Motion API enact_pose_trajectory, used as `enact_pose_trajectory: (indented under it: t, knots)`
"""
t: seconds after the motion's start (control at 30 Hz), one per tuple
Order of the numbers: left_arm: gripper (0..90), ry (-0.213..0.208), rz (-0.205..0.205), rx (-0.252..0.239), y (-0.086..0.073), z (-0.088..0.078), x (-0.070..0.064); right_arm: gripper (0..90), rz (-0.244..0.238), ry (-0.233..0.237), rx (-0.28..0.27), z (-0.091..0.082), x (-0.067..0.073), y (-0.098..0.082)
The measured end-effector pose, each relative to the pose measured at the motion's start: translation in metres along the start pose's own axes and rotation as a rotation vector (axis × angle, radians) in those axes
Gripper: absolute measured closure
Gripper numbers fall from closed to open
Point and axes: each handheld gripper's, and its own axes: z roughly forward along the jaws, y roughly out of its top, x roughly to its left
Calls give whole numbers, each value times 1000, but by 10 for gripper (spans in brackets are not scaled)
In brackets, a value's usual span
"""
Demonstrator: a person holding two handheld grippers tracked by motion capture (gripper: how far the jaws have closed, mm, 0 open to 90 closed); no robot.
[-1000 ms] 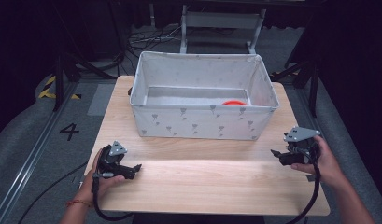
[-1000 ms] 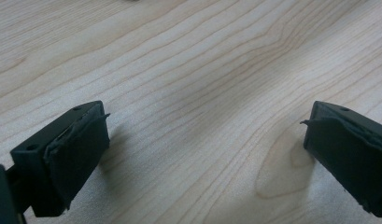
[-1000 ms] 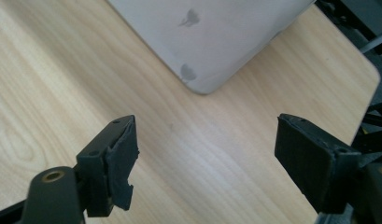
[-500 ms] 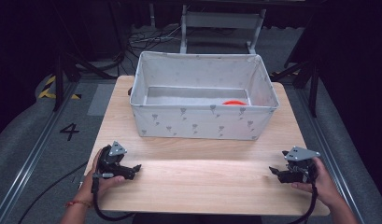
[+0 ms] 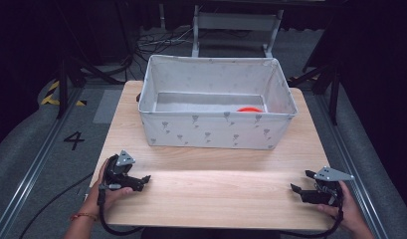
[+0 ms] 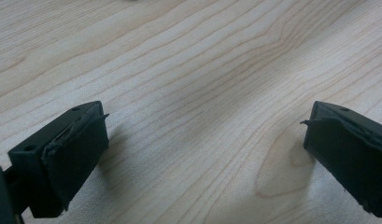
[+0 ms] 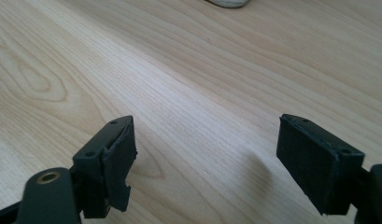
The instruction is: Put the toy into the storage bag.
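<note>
Wooden table (image 5: 211, 194) carries both grippers near its lower edge, each with jaws spread and nothing between them. At lower left of the high view, the left gripper (image 5: 144, 180) sits where it was a second ago. In the upper middle, the grey fabric bin (image 5: 216, 132) holds an orange object (image 5: 249, 109) against its right inner side, unmoved. At lower right, the right gripper (image 5: 296, 190) has dropped from beside the bin's right corner toward the table's lower right edge, suggesting the work is finished or paused.
</note>
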Motion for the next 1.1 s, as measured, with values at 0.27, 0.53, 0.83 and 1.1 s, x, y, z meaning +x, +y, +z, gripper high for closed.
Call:
enact_pose_trajectory:
  t: [0.27, 0.53, 0.83, 1.1]
  knots:
    - [2, 0, 0, -1, 0, 0, 0, 156, 69, 17, 27, 3, -7, -3]
    - [3, 6, -11, -2, -1, 0, -1, 143, 81, -1, 30, 3, -5, -2]
    - [2, 4, -12, -2, 0, 0, -1, 137, 81, -3, 30, 4, -5, -2]
    - [2, 7, -9, -4, 0, 0, -1, 93, 97, -19, 42, 5, -5, -2]
